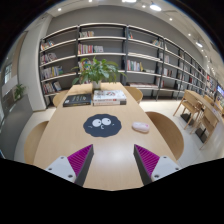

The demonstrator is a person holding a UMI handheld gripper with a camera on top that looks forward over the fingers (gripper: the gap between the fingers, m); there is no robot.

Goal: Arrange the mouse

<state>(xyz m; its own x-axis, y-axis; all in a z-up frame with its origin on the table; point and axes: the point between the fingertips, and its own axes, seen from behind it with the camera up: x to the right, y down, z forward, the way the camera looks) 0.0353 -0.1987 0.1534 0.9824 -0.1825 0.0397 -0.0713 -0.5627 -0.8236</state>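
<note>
One mouse [140,127] on the table, pale and rounded, lying on the bare wood just to the right of a dark round mat [102,125] with light markings on it; the two are near each other but the mouse is not on the mat. Gripper [113,161] hangs low over the near end of the wooden table [60,135], its fingers spread wide with nothing between them, the magenta pads [80,158] facing each other across open tabletop. Mouse and mat both sit beyond the fingertips, the mouse ahead and slightly to the right. My read: the task has hardly begun. Nothing is gripped, the mouse lies untouched on its own, and if arranging means setting it on the mat, the whole of the reach, the pinch, the carry and the set-down is left to do. Farther up the table: a flat dark object [76,99] and a pale boxy stack [109,97] side by side, with a leafy potted plant [98,70] behind them. Tan chairs [170,133] stand at the table's sides. Long bookshelves [110,50] line the back wall, partly filled, and another wooden table [195,105] stands off to the right. Writing: none that I can read. The marks on the mat look like a printed design, too small to make out; book spines on the shelves show only as bands of colour; no brand visible on the mouse.
</note>
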